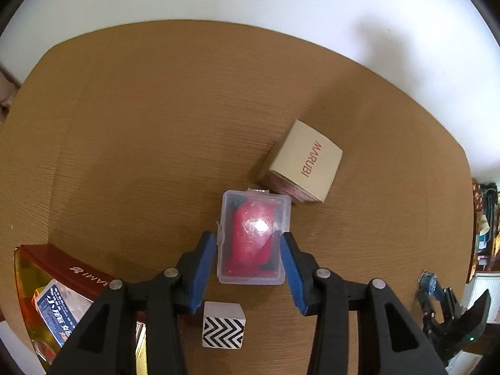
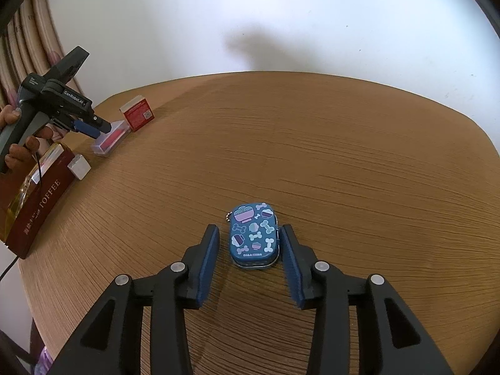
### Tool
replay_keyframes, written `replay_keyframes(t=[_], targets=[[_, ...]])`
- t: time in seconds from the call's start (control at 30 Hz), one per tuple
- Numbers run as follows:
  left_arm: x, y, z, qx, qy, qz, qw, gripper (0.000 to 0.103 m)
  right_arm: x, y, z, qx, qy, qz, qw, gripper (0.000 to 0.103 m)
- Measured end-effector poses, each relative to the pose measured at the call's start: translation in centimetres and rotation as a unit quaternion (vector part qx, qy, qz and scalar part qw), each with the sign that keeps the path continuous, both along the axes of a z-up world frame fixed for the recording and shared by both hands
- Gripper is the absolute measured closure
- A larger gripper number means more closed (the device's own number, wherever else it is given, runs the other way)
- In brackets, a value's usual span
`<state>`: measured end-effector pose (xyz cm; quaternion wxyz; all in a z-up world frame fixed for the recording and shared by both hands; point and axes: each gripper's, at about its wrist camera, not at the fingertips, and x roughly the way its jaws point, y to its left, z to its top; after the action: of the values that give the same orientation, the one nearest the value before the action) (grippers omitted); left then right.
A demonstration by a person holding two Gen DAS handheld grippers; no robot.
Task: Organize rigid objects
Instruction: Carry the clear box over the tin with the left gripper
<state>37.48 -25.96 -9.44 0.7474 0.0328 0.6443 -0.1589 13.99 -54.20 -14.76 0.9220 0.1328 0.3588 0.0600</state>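
Observation:
In the left wrist view a clear plastic case [image 1: 253,237] with a red item inside lies on the brown table. My left gripper [image 1: 250,243] is open, its blue pads on either side of the case, close to its sides. A tan MARUBI box [image 1: 304,165] stands just beyond it. In the right wrist view a small blue tin [image 2: 253,238] with bone patterns lies between the open fingers of my right gripper [image 2: 250,234]. The left gripper [image 2: 93,126] also shows there at far left, over the clear case [image 2: 110,139].
A small block with black-and-white chevrons [image 1: 223,325] lies under the left gripper. A red TOFFEE box [image 2: 37,206] holding packets sits at the table's left edge. The table [image 2: 343,156] ends at a white wall behind.

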Motion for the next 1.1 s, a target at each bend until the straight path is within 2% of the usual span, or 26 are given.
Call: replay_keyframes(t=[0.13, 0.17, 0.2, 0.27, 0.33, 0.47, 0.57, 0.63, 0.73, 0.77, 0.8, 0.87, 1.0, 1.1], targets=[[-0.3, -0.5, -0.3, -0.033, 0.002, 0.015, 0.9993, 0.059, 0.1, 0.1, -0.1, 0.0, 0.001, 0.001, 1.0, 0.064], [-0.3, -0.6, -0.5, -0.042, 0.006, 0.01, 0.999, 0.054, 0.1, 0.2, -0.1, 0.0, 0.001, 0.002, 1.0, 0.063], [-0.2, -0.9, -0.9, -0.05, 0.017, -0.004, 0.9986, 0.045, 0.1, 0.3, -0.1, 0.0, 0.001, 0.002, 1.0, 0.062], [-0.3, -0.7, -1.5, -0.037, 0.023, -0.018, 0.9989, 0.039, 0.2, 0.4, -0.1, 0.0, 0.002, 0.004, 1.0, 0.061], [-0.4, -1.0, -2.0, -0.012, 0.015, -0.023, 0.9996, 0.039, 0.3, 0.5, -0.1, 0.0, 0.001, 0.004, 1.0, 0.06], [0.3, -0.9, -2.6, -0.023, 0.019, -0.016, 0.9994, 0.039, 0.3, 0.6, -0.2, -0.001, 0.002, 0.006, 1.0, 0.058], [1.1, -0.4, -3.2, -0.012, 0.026, -0.016, 0.9995, 0.039, 0.3, 0.8, -0.2, -0.002, 0.002, 0.009, 1.0, 0.055], [1.4, -0.9, -3.3, 0.002, 0.013, -0.025, 0.9996, 0.039, 0.3, 0.8, -0.2, -0.002, 0.002, 0.009, 1.0, 0.055], [1.2, -2.0, -3.2, 0.048, -0.008, -0.038, 0.9981, 0.039, 0.4, 0.8, -0.2, -0.003, 0.002, 0.011, 1.0, 0.053], [1.0, -2.3, -3.3, 0.058, -0.018, -0.041, 0.9973, 0.046, 0.4, 0.8, -0.2, -0.003, 0.002, 0.011, 1.0, 0.052], [0.7, -2.5, -3.2, 0.072, -0.04, -0.044, 0.9956, 0.049, 0.4, 0.8, -0.2, -0.003, 0.002, 0.012, 1.0, 0.052], [0.1, -2.8, -3.1, 0.083, -0.059, -0.056, 0.9932, 0.049, 0.5, 0.8, -0.2, -0.003, 0.003, 0.013, 1.0, 0.051], [-1.1, -2.4, -1.5, 0.057, -0.078, -0.049, 0.9942, 0.049, 0.5, 0.9, -0.2, -0.007, 0.004, 0.012, 1.0, 0.051], [-2.9, -0.7, 1.8, 0.022, -0.107, -0.031, 0.9935, 0.049, 0.5, 1.0, -0.3, -0.01, 0.005, 0.012, 1.0, 0.051]])
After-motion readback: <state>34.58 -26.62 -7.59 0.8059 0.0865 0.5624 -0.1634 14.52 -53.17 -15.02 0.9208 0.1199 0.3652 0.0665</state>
